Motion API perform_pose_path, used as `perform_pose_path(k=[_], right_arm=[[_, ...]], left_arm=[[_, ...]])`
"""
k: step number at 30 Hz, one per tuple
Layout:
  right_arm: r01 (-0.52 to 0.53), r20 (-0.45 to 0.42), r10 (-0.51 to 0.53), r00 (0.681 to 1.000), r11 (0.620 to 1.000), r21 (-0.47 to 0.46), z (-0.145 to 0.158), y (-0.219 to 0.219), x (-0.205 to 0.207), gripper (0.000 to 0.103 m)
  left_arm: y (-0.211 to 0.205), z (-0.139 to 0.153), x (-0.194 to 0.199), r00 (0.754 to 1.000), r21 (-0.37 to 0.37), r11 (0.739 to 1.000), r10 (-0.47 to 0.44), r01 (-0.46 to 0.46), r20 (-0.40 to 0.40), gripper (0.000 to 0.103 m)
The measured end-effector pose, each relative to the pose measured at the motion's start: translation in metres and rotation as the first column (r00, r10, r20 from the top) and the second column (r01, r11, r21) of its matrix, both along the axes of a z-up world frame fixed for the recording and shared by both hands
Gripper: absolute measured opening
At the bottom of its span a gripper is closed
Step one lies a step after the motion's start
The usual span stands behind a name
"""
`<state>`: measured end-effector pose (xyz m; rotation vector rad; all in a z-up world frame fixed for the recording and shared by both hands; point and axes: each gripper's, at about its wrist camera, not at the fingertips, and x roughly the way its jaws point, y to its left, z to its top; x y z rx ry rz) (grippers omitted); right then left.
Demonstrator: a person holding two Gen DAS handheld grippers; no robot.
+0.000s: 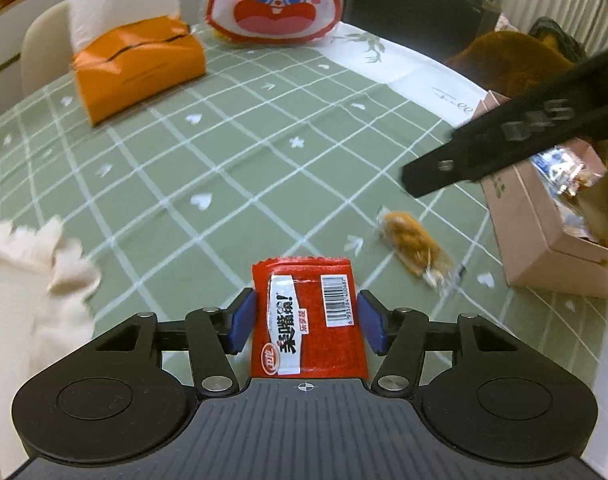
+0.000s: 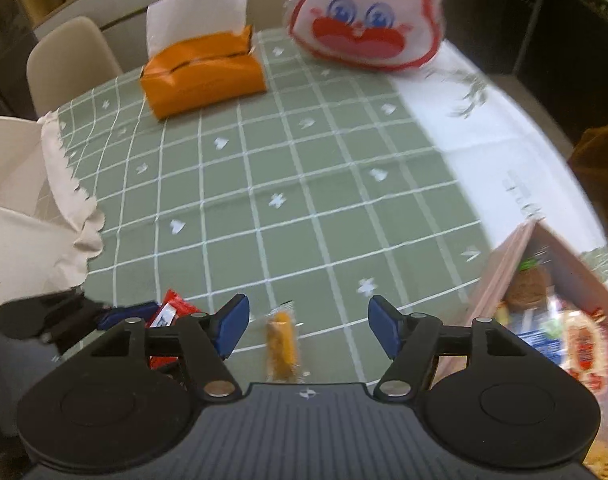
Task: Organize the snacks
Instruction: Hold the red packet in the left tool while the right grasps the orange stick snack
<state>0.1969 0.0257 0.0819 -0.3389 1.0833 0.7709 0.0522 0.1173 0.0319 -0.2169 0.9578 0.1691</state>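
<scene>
Lower end of red snack packet hidden behind left gripper body. Cardboard box, right of the claw, cut by frame edge, contents partly hidden. Ahead, rabbit bag cropped at top, motion-blurred. Between right gripper pads, orange wrapped snack smeared, label unreadable.

Glossy red foil packet, matt cardboard box, smooth checked cloth.
</scene>
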Motion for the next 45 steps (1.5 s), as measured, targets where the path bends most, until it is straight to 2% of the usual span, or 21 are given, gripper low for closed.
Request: perform_pose_path(k=[3,8,9,11,14,18,25,31,33,35,36,37,39,41,45], right_arm=[[-0.013,-0.031,0.012,0.999,1.0,-0.021,-0.013,0.012,-0.001,0.066],[-0.031,-0.027,0.028,0.999,0.993,-0.115,-0.039,0.034,-0.014,0.06],[-0.03,-0.03,0.026,0.999,0.992,-0.125,-0.043,0.035,-0.015,0.058],[-0.013,-0.019,0.011,1.0,0.991,-0.131,-0.048,0.037,-0.021,0.044],[-0.017,-0.01,0.016,1.0,0.992,-0.124,-0.044,0.035,-0.033,0.024],[-0.033,0.039,0.037,0.999,0.995,-0.092,-0.027,0.02,-0.056,0.017],[0.009,-0.001,-0.009,1.0,1.0,0.016,0.009,-0.037,-0.087,0.014],[0.058,-0.016,-0.057,0.998,0.998,0.019,0.012,-0.084,-0.101,0.016],[0.086,-0.044,-0.085,0.995,0.996,0.008,0.008,-0.088,-0.098,0.026],[0.123,-0.058,-0.123,0.991,0.992,0.005,0.003,-0.086,-0.095,0.045],[0.132,-0.048,-0.132,0.99,0.991,0.002,0.001,-0.083,-0.096,0.049],[0.14,-0.026,-0.14,0.99,0.99,-0.006,-0.001,-0.078,-0.097,0.055],[0.152,0.046,-0.151,0.987,0.988,-0.012,-0.006,-0.067,-0.105,0.055],[0.166,0.111,-0.169,0.979,0.986,0.033,-0.012,-0.06,-0.112,0.055],[0.244,0.24,-0.266,0.934,0.963,0.117,-0.034,-0.049,-0.121,0.055]], left_arm=[[0.005,0.006,-0.021,1.0,-0.027,0.999,0.031,-0.031,-0.001,0.061],[0.005,0.01,-0.047,0.999,-0.063,0.997,0.054,-0.054,0.0,0.061],[0.006,0.01,-0.05,0.998,-0.076,0.996,0.056,-0.056,0.002,0.061],[0.006,0.008,-0.057,0.998,-0.105,0.993,0.057,-0.057,0.003,0.061],[0.004,0.01,-0.064,0.999,-0.123,0.991,0.053,-0.051,0.008,0.061],[-0.001,0.011,-0.07,0.999,-0.148,0.988,0.041,-0.037,0.02,0.061],[-0.025,0.012,-0.071,0.999,-0.191,0.981,-0.036,0.04,0.027,0.061],[-0.046,0.012,-0.078,0.998,-0.205,0.977,-0.057,0.062,0.028,0.061],[-0.047,0.013,-0.082,0.999,-0.207,0.977,-0.042,0.047,0.027,0.061],[-0.043,0.015,-0.085,1.0,-0.201,0.979,-0.014,0.019,0.026,0.061],[-0.042,0.016,-0.087,1.0,-0.198,0.98,0.003,0.003,0.028,0.061],[-0.039,0.016,-0.089,0.999,-0.198,0.98,0.02,-0.013,0.031,0.061],[-0.034,0.016,-0.094,0.998,-0.206,0.977,0.054,-0.046,0.033,0.061],[-0.029,0.015,-0.102,0.997,-0.21,0.975,0.076,-0.066,0.035,0.061],[-0.02,0.014,-0.114,0.995,-0.202,0.975,0.097,-0.09,0.026,0.061]])
